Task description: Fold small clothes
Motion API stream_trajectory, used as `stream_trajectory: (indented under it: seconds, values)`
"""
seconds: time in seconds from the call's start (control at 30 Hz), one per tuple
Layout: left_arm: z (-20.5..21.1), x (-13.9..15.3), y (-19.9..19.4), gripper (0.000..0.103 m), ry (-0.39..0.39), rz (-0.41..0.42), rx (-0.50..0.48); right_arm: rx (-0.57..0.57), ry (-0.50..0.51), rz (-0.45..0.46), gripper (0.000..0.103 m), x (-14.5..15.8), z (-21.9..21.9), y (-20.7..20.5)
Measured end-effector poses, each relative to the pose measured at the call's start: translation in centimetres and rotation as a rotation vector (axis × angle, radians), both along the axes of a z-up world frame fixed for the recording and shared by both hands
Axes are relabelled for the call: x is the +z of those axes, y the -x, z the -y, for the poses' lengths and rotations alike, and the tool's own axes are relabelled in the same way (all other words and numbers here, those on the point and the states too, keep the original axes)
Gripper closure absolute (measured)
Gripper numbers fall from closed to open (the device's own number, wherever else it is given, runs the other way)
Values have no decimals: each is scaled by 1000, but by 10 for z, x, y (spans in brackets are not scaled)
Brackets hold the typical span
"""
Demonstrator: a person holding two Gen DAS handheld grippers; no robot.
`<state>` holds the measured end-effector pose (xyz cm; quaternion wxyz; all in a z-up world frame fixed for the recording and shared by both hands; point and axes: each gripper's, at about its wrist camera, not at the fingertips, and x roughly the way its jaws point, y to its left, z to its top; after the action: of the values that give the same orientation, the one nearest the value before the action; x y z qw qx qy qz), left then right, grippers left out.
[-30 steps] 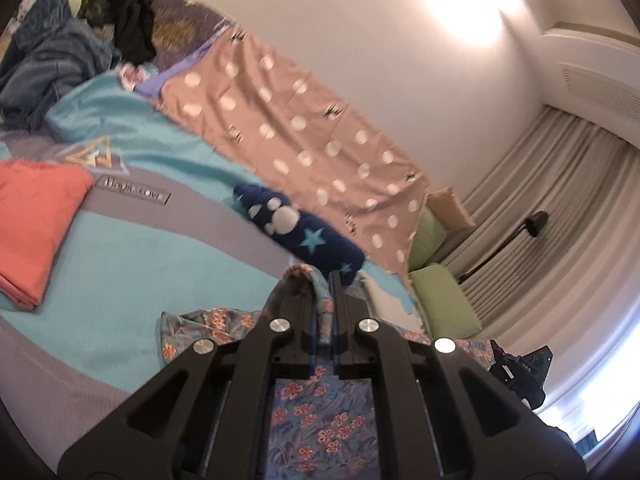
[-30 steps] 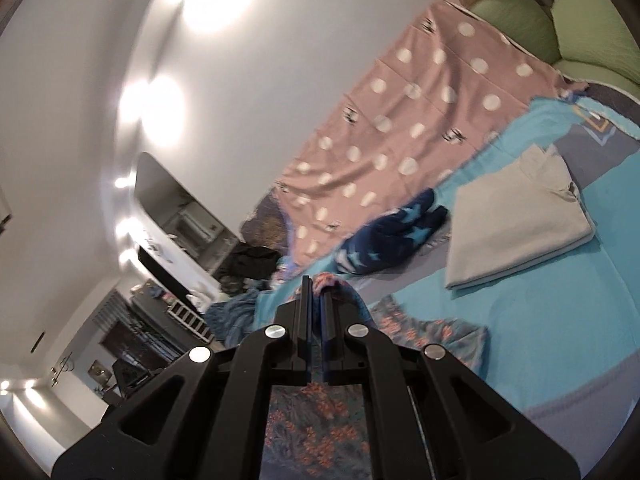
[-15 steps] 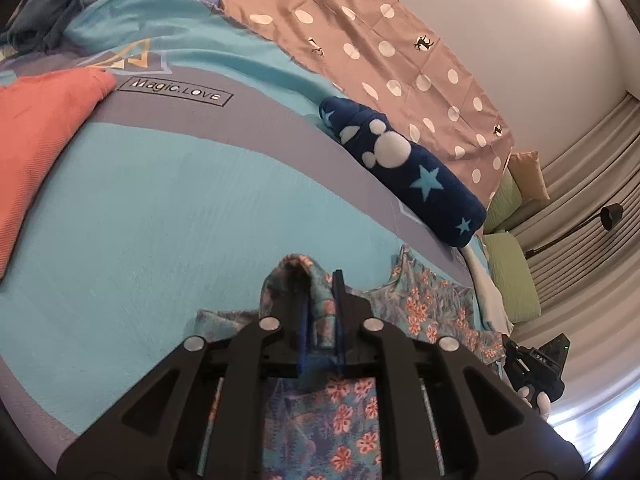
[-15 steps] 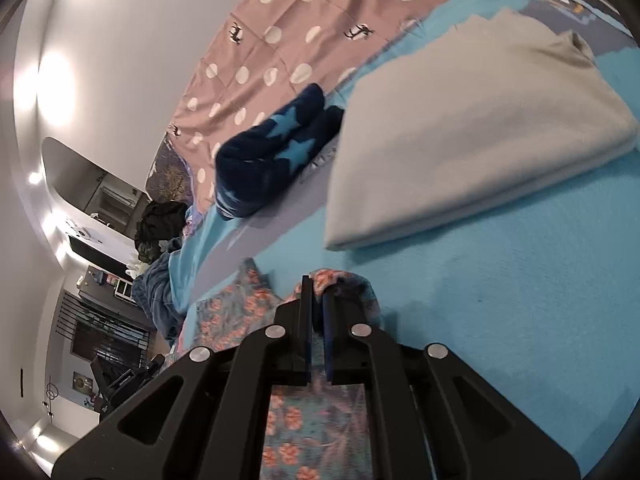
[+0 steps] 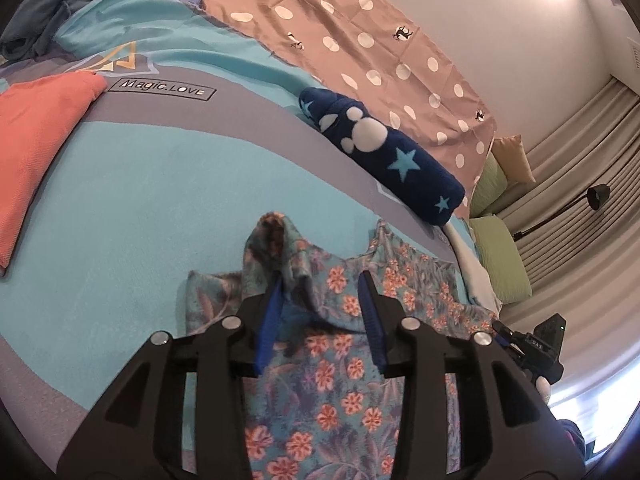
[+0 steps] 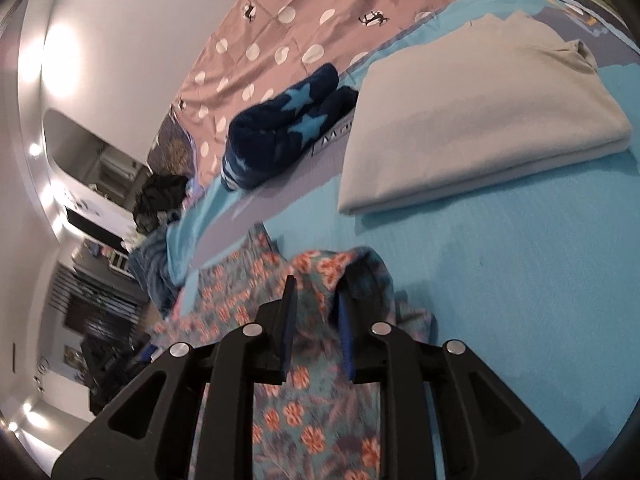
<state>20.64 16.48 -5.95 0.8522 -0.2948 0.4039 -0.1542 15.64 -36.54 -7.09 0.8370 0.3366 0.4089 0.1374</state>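
Both hand-held grippers lower, jaws opening, floral garment (image 5: 340,360) edges loose between; bedspread (image 5: 140,200) beyond.

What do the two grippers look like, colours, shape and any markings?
Both match. The left gripper is matte black plastic, with two angular arms with triangular cut-outs, round silver bolt heads at the pivots, and blue pads lining its jaws. The right gripper has the same build in its own view. No cables or sleeves show; its body bears small white lettering in the left view.
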Motion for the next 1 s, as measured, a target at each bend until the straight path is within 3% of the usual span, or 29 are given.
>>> stream_trajectory:
  seconds: [0.03,0.07,0.13,0.37,0.47,0.5,0.57,0.63,0.73,0.8,1.0]
  values:
    - [-1,-2,-1,93,9,-4,-3,6,9,-4,82,-1,-1,2]
    - [-2,-3,-3,98,27,-6,-9,9,19,-5,86,-1,-1,4]
    - [-4,-3,-5,100,61,2,-6,10,38,3,96,0,-3,6]
    - [-4,31,-32,100,105,90,27,-76,-95,111,98,34,17,-13]
    - [-4,18,-65,89,56,32,84,-175,-57,124,94,37,31,-39]
    - [-5,12,-70,84,51,-4,99,-221,-6,85,91,31,36,-49]
    - [-6,8,-69,81,55,-13,83,-239,-10,15,90,19,42,-55]
    - [-7,15,-57,60,32,19,68,-185,-39,22,90,14,40,-46]
    - [-11,22,-43,59,-7,33,44,-94,111,63,83,21,30,-25]
    - [-15,20,-36,58,-36,22,39,-31,174,36,82,22,26,-15]
    - [-24,0,-35,57,-49,-35,50,78,65,-28,70,18,13,-5]
